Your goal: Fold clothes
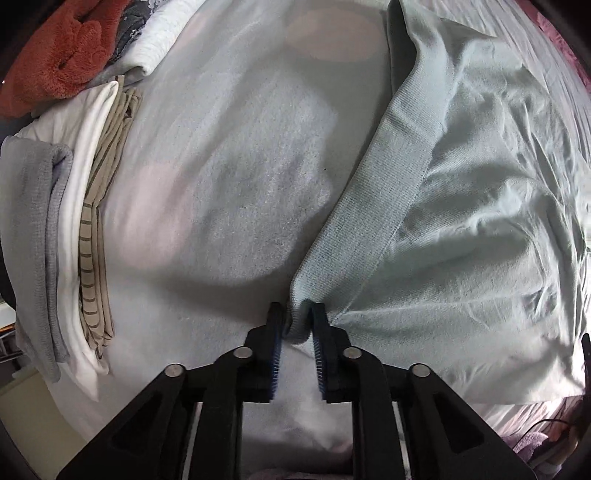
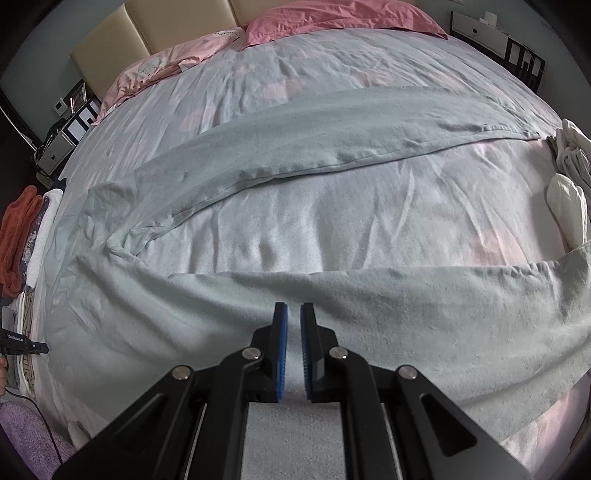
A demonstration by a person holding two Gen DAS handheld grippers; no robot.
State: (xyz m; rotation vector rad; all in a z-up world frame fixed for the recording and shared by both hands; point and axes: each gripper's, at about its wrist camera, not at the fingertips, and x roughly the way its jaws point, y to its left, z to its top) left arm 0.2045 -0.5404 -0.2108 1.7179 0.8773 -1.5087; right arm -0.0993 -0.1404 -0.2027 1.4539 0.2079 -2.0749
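Left wrist view, left gripper (image 1: 297,325) pinching the ribbed hem of the pale green top (image 1: 461,206) on the bed (image 1: 221,166), folded stack (image 1: 62,236) at left, right wrist view, right gripper (image 2: 293,314) over the top (image 2: 332,325), fingers nearly together, cannot tell if they pinch cloth, pink pillows (image 2: 332,16) far off.
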